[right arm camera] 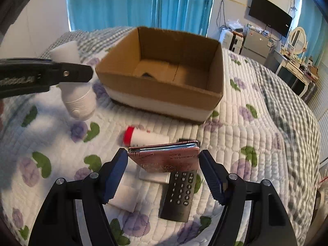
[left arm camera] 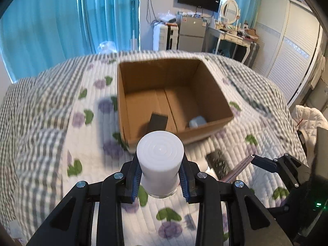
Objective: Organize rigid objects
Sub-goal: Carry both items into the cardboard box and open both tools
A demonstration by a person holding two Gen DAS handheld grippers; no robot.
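Cardboard box (left arm camera: 174, 94) lies beyond left fingers (left arm camera: 135, 176) clamping white bottle (left arm camera: 160, 164); right fingers (right arm camera: 114, 174) grip pink wallet (right arm camera: 166, 160).

The pink case (right arm camera: 166, 160) held between the right tool's fingers bore the upside-down word "Romantic", with a smaller word under it too blurred to read. The black remote (right arm camera: 179, 194) lying on the bed beneath it showed digit keys, upside down. The embossed lettering on the left tool's arm (right arm camera: 30, 78) stayed illegible.
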